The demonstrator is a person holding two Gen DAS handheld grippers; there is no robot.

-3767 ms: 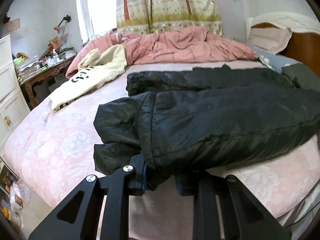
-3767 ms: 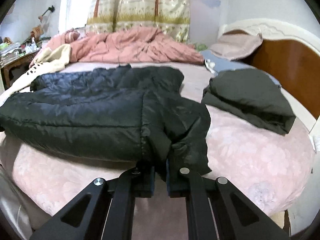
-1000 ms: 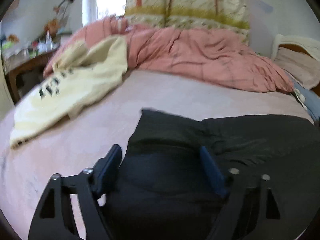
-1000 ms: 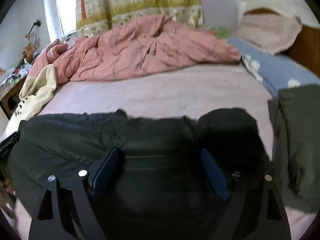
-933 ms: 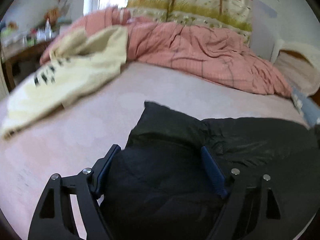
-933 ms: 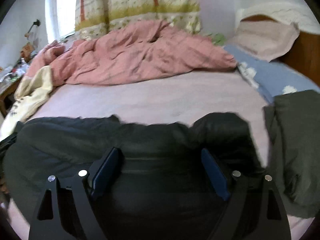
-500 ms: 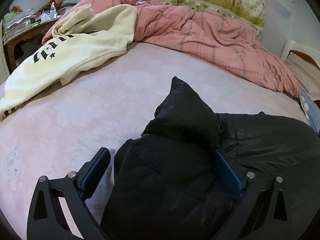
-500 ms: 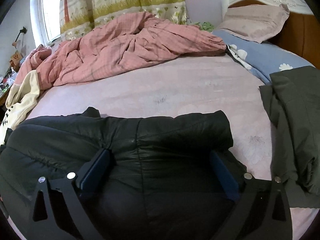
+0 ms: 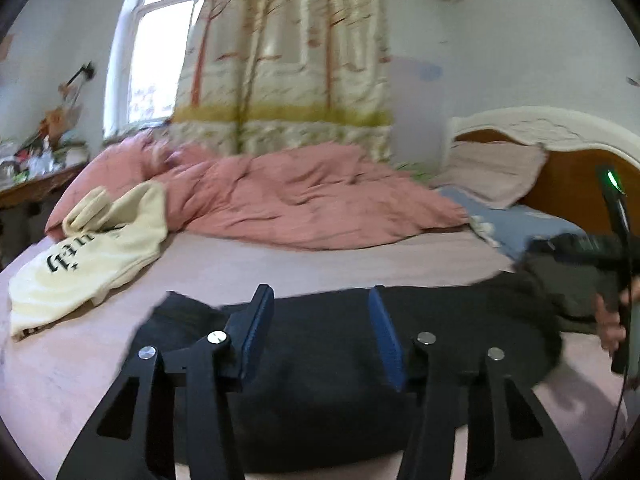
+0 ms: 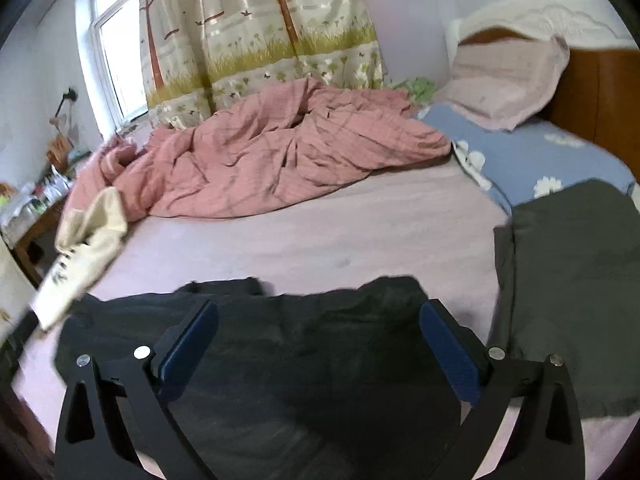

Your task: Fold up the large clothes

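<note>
Left wrist view: lifted and pulled back from the black jacket (image 9: 340, 360) since half a second earlier, when the blue pads straddled a raised peak of its corner; peak now gone, fabric lying flat. Left gripper (image 9: 320, 332) seen with jaws closing, nothing pinched between the pads, only the jacket's top surface showing in the gap behind them. Jacket spread on the pink bed sheet (image 9: 280, 264) as a long low bundle. Relative to the jacket: cream hoodie (image 9: 92, 256) well apart to its left, pink quilt (image 9: 304, 204) beyond it toward the curtain (image 9: 280, 72), a hand on the other gripper's handle at its right end.

Right wrist view: also risen off the jacket (image 10: 300, 380) compared with half a second before. Right gripper (image 10: 320, 344) spread wide, no cloth caught between the pads. Folded grey garment (image 10: 568, 288) just beside the jacket's right end, overlapping or merely adjacent impossible to tell; blue pillow (image 10: 532, 160) beyond that.

Judged meaning: both holds let go, 1 lengthwise fold apparently laid down, jacket still long, so probably 1 or 2 cross folds left.
</note>
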